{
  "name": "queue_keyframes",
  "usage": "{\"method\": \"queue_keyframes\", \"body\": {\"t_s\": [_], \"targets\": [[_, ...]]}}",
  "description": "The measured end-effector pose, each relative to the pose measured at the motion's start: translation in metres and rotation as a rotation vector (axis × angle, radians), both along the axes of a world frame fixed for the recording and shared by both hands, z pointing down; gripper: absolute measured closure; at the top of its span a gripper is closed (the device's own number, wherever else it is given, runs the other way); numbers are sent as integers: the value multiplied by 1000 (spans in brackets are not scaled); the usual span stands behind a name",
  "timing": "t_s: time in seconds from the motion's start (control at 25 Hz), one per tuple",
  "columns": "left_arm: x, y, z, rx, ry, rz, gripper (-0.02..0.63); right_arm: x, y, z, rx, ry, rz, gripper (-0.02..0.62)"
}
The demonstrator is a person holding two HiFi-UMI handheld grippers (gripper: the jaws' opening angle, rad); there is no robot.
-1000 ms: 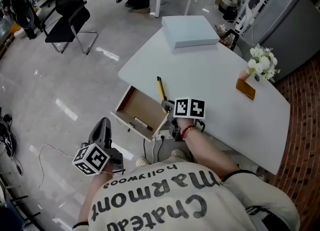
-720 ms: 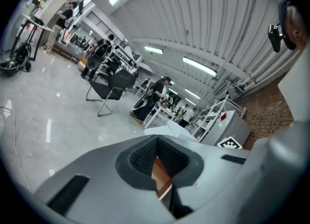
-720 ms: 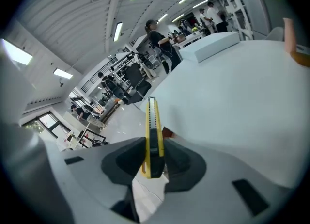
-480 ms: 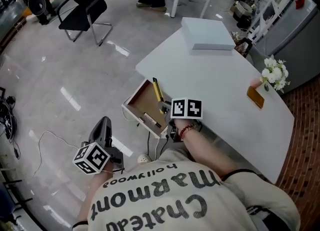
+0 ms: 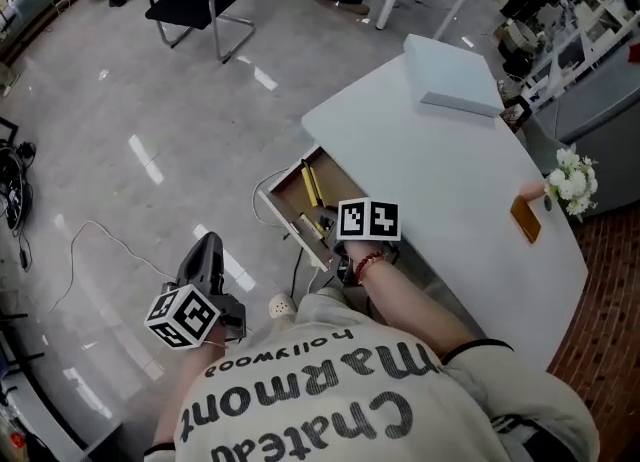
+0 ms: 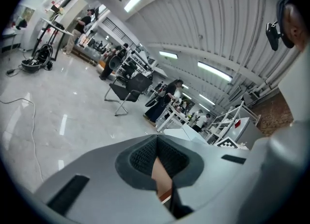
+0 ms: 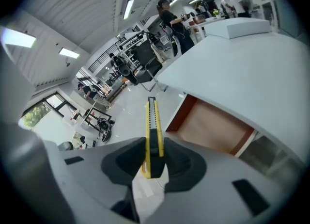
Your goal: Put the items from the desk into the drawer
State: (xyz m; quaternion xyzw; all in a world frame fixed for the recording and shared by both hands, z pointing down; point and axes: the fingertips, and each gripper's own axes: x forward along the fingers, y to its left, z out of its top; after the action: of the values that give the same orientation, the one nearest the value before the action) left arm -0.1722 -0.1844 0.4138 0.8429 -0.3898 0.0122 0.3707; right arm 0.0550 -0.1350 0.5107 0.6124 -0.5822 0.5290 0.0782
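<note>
One yellow knife [image 7: 151, 116] clamped in right tongs [image 7: 155, 144]; one drawer [image 7: 213, 127] open.

The right tool [image 7: 153, 159] is grey with black pads, and the knife [image 7: 154, 131] between them is yellow and black. The cube [image 5: 368, 220] on the tool bears black-and-white square markers. Ahead of the tool, the drawer [image 7: 213, 128] is tan inside with reddish-brown edges, under a white desk [image 7: 242, 72].
</note>
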Motion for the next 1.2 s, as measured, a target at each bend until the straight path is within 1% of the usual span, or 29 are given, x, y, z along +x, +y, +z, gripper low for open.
{"method": "queue_keyframes", "body": {"t_s": [0.24, 0.44, 0.64, 0.76, 1.0, 1.2], "targets": [[-10, 11, 34, -85, -28, -78, 604, -9, 1, 42, -114, -2, -107, 476], [-6, 19, 50, -126, -44, -160, 604, -6, 2, 84, -204, 28, -244, 476], [-12, 38, 65, -172, -76, -248, 604, -5, 9, 133, -303, 31, -341, 476], [-20, 53, 78, -207, -105, -291, 604, -2, 14, 163, -357, 50, -385, 476], [-27, 82, 101, -267, -130, -379, 604, 5, 24, 210, -440, 72, -461, 476], [-32, 98, 114, -307, -157, -416, 604, 10, 24, 235, -472, 78, -462, 474]]}}
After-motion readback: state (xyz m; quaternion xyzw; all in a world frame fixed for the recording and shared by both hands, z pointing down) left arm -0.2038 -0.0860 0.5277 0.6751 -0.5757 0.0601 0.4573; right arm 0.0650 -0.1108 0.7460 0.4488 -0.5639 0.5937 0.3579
